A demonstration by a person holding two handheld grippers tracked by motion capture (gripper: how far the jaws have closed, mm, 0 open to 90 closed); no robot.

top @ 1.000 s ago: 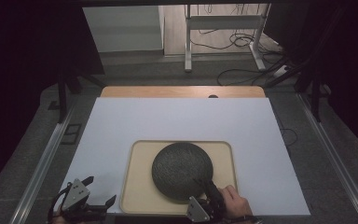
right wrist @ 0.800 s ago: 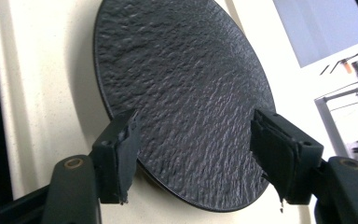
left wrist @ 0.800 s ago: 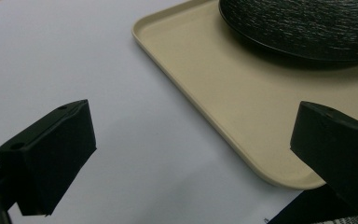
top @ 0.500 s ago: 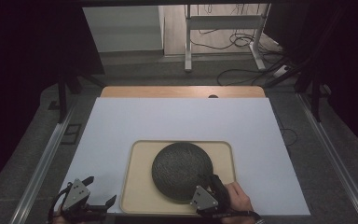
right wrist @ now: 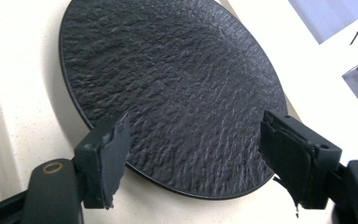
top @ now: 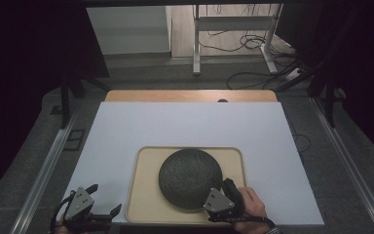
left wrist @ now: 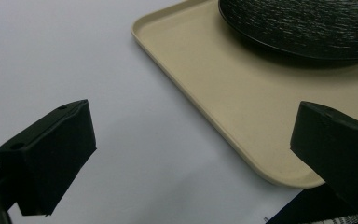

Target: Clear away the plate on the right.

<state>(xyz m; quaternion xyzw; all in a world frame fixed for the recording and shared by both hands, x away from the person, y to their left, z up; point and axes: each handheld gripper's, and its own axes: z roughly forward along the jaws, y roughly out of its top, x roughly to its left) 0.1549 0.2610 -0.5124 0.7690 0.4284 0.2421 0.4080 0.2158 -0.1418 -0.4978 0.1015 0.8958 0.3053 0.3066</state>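
Hovering right claw [top: 213, 194], spread wide, over black plate [top: 190, 178] | plate on beige tray [top: 146, 204] | left claw [top: 108, 200] agape, idle

Dim, dark-edged high view; bright, sharp gripper views, soft shadows.

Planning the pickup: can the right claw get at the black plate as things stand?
Probably yes. The right claw is open right at the near edge of the black plate, which lies alone on the tray with nothing between them.
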